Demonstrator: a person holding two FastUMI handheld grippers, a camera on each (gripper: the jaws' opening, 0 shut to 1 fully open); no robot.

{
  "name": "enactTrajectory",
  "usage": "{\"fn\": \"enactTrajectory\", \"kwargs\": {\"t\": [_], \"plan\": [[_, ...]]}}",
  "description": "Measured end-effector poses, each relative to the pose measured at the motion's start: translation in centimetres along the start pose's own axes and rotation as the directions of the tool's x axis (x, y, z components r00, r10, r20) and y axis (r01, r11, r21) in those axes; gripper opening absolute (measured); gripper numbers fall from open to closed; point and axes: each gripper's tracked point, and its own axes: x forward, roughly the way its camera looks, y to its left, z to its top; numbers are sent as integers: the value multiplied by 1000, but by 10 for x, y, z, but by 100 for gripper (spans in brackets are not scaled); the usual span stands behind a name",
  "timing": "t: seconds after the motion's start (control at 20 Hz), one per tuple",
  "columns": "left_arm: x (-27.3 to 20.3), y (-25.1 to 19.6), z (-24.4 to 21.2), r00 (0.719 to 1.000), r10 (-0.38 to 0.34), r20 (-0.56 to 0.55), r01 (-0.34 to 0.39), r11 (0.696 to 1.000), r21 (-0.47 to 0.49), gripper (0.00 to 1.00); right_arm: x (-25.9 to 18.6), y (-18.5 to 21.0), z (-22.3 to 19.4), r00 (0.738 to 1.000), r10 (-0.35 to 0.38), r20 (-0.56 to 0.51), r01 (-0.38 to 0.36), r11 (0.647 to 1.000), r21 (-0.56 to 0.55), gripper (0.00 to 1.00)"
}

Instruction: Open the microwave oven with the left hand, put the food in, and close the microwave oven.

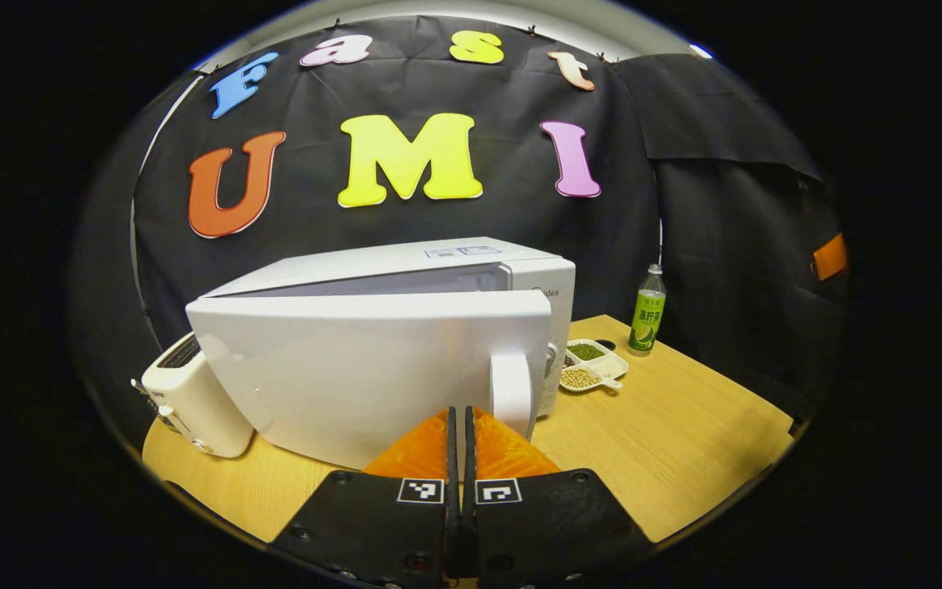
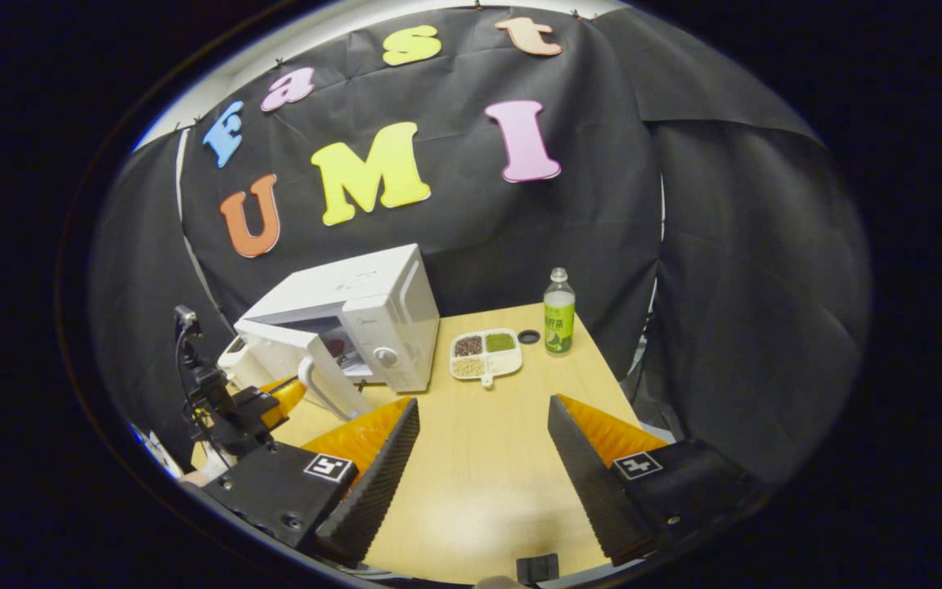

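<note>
In the left gripper view the left gripper [image 1: 462,425] has its two fingers pressed together with nothing between them, just in front of the upright handle [image 1: 512,391] of the white boxy microwave oven [image 1: 405,278]. The white door [image 1: 365,368] stands partly swung out and blocks the oven's inside, so the cavity cannot be made out here. A white toaster [image 1: 193,401] peeks out at the door's left edge, partly hidden behind it. To the right, on the light wooden table [image 1: 684,442], a white divided dish of beans and grains [image 1: 589,366] is half covered by the microwave's corner — two of its compartments show. A clear bottle with a green label [image 1: 648,311] stands beyond the dish, near the table's back edge.

In the right gripper view the right gripper [image 2: 483,446] hangs with its fingers wide apart over bare tabletop [image 2: 479,491], holding nothing. From here the dish [image 2: 486,355] shows all four compartments, just beside the microwave [image 2: 365,315], with a small dark round lid [image 2: 529,336] between it and the bottle [image 2: 558,315]. The door [image 2: 307,368] is ajar and a slice of the dim interior is visible. The left gripper [image 2: 279,397] sits low by the door, its fingers mostly hidden.
</note>
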Motion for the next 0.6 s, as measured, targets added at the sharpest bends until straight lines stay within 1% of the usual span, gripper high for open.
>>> {"fn": "enactTrajectory", "kwargs": {"t": [0.05,0.2,0.3,0.35,0.45,0.5,0.6], "plan": [[8,1,3,1000,0,4,0,1000,-4,0,1,-5,-1,1000,-10,1,10,1000,3,91],[30,3,8,1000,14,5,-14,1000,3,0,5,-10,-4,1000,-16,-10,16,999,33,91],[45,5,12,1000,25,2,-25,1000,-3,0,6,-12,-4,1000,-21,-6,21,999,34,91],[52,5,14,1000,31,2,-31,1000,-5,0,5,-12,-3,1000,-23,-2,23,999,29,100],[63,5,21,999,32,6,-32,999,-9,0,5,-12,-2,1000,-27,-1,27,999,19,100],[69,5,22,999,33,0,-33,999,-8,0,4,-13,-1,1000,-26,-1,26,999,19,91],[78,8,27,999,51,-7,-51,999,8,0,5,-17,-1,999,-33,-4,33,999,16,92]]}}
